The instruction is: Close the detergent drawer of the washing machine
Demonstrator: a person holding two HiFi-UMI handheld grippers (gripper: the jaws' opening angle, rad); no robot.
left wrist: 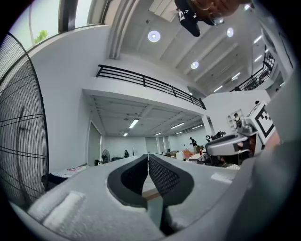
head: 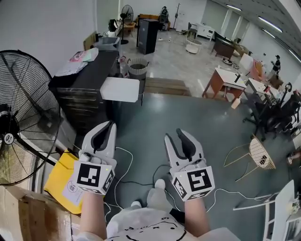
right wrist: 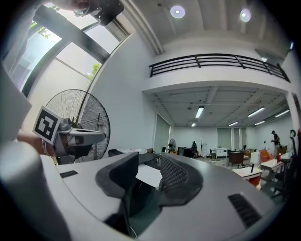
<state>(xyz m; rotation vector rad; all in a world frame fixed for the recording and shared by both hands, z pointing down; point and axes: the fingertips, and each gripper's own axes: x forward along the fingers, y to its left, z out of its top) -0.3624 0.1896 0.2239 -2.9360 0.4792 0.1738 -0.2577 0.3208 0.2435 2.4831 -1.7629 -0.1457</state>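
Left gripper (head: pixel 111 125), fingers pressed together; right gripper (head: pixel 174 135), fingers spread and empty; we hold both over the floor (head: pixel 207 122). Neither washing machine nor drawer is in view, so we judge the closing wholly undone.

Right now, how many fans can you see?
2. One big fan stands close at the left; a second fan stands far back. More may be hidden.
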